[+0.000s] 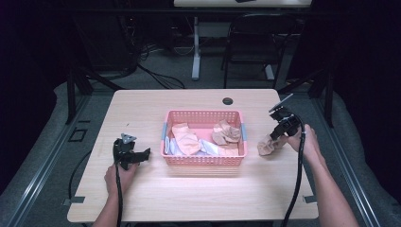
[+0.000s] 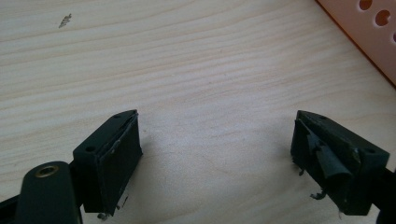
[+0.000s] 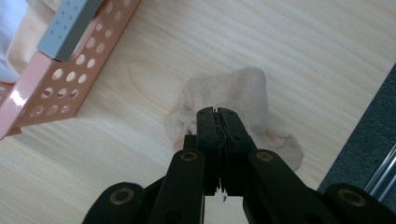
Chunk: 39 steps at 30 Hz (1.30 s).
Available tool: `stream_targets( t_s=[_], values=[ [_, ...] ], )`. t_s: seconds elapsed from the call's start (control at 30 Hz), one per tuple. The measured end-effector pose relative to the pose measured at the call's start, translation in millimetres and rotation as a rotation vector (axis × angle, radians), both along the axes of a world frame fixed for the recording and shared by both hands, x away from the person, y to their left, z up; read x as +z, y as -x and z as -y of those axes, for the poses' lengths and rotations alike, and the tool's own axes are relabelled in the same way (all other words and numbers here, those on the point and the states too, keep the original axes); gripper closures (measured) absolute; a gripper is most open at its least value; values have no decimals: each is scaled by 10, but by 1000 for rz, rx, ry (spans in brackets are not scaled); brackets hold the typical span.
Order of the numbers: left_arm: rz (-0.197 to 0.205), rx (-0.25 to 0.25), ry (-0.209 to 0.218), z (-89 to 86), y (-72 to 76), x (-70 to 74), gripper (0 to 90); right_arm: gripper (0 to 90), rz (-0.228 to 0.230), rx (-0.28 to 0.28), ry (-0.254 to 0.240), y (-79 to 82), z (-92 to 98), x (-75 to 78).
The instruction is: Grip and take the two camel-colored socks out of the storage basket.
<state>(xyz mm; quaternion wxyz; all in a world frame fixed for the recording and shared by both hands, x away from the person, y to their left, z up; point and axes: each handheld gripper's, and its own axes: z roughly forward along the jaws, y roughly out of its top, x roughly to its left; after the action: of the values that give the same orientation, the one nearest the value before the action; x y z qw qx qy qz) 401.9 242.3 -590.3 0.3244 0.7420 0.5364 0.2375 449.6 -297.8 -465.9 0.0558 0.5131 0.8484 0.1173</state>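
Bright tabletop, dark surroundings, soft shadows

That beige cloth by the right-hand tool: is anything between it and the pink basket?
Only bare table lies between the beige cloth and the pink basket. The basket's near side wall would have to be cleared. The right gripper has its fingers shut at the cloth.

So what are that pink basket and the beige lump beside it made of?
The pink basket looks like moulded plastic: its walls are glossy and punched with even round holes. The beige lump, pinched in the right gripper, seems to be soft knit fabric, perhaps a sock: matte, fuzzy and crumpled. The table shows pale wood grain, possibly laminate.
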Motion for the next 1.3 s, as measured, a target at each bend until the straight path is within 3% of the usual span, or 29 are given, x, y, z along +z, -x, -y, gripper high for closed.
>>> stream_targets(
  t_s=[0.03,0.2,0.33,0.57,0.63,0.67,0.7,0.73,0.97,1.2,1.3],
  values=[
    [0,0,0,0,0,0,156,878,15,-17,-18,14,-12,-41],
    [0,0,0,0,0,0,156,869,-16,-10,-19,26,-26,-180],
    [0,0,0,0,0,0,156,813,-24,-11,-38,23,-23,-193],
    [0,0,0,0,0,0,156,536,4,0,-47,51,-5,-125],
    [0,0,0,0,0,0,156,416,26,-11,-60,70,2,-104],
    [0,0,0,0,0,0,156,361,16,-3,-55,70,12,-80],
    [0,0,0,0,0,0,156,361,16,-3,-55,70,12,-80],
    [0,0,0,0,0,0,156,252,32,-2,-70,80,20,-62],
    [0,0,0,0,0,0,156,37,69,36,-131,106,-13,29],
    [0,0,0,0,0,0,156,0,124,80,-187,133,-166,189],
    [0,1,0,1,0,0,156,0,136,113,-186,130,-243,260]
  ],
)
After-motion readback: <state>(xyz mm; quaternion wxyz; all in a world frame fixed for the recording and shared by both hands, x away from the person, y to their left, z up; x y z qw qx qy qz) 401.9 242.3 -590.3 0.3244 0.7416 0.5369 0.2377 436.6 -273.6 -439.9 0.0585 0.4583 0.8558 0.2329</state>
